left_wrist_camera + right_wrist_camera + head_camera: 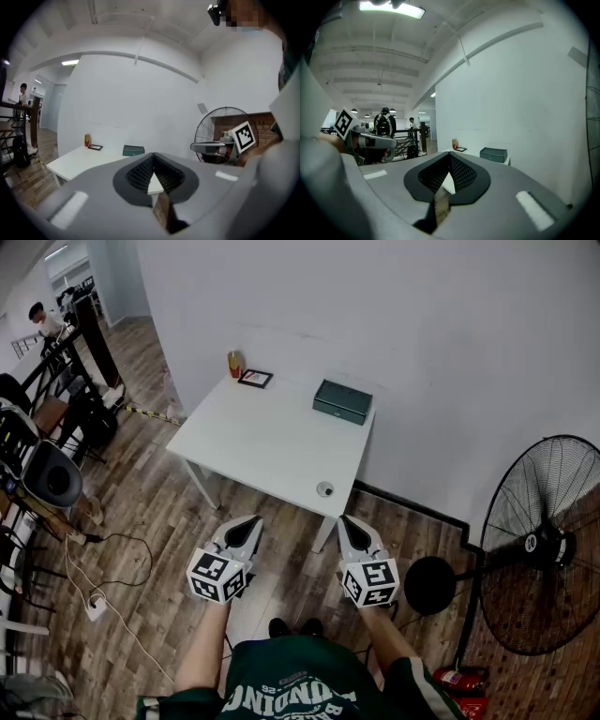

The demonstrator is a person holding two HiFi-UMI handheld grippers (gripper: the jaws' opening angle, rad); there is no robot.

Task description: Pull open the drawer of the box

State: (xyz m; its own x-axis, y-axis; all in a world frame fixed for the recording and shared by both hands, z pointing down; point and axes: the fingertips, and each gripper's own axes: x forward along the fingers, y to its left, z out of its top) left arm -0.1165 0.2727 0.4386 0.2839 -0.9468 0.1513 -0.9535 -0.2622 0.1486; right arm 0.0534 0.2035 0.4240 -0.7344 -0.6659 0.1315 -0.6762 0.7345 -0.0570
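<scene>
Two grippers: hovering side by side over the wooden floor (141, 521), short of the white table's (262, 442) near edge, pointing almost level toward the wall (375, 315).
Left gripper (242, 532): showing jaws pressed together, gripping nothing.
Right gripper (354, 535): likewise showing jaws closed on nothing.
Box (342, 401): sitting at the table's far right corner, close to the wall, well apart from both grippers.
Direction: lying ahead of the right gripper, almost in line with it; lying ahead and off to the right of the left gripper.
Long axis: running roughly along the wall, across the line of approach, presenting one long side to the grippers.
Drawer: appearing shut; hiding any pull at this range.
Nearer hand: right, judging from the head view.
Next move: probably calling for reaching forward over the table and parting the jaws before meeting the drawer front.
Others: can (234, 363) and small frame (255, 379) standing at the far left corner; small round object (324, 488) resting near the front right edge; fan (544, 545) standing at right.
</scene>
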